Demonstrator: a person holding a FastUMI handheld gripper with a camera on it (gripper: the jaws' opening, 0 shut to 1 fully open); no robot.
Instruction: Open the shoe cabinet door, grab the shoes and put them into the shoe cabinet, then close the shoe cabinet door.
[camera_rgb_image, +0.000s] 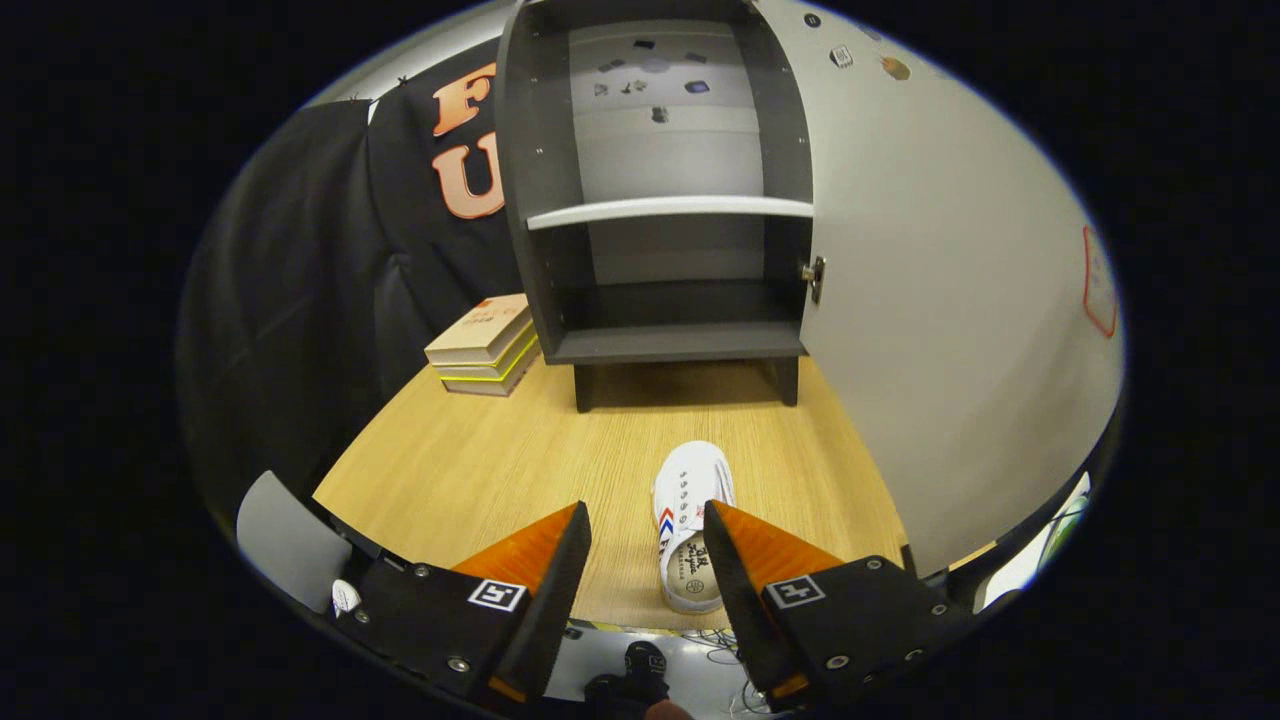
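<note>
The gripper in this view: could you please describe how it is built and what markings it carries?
The gripper has two wedge-shaped fingers that taper toward their tips. Each sits on a black, angular mount fastened with small silver screws, and each mount carries a square black-and-white fiducial marker. Thin cables trail below, between the mounts.

We see the tool (645, 550) as two wedge-shaped fingers (545, 570), each tapering toward its tip and widening toward a blocky black mounting body behind it. Each body carries a small square black-and-white fiducial marker on its upper face, and we note several round silver screw heads set into the housings near their outer corners. We observe the two fingers standing well apart, with a wide gap between their inner faces, and a thin tangle of cables below them.
</note>
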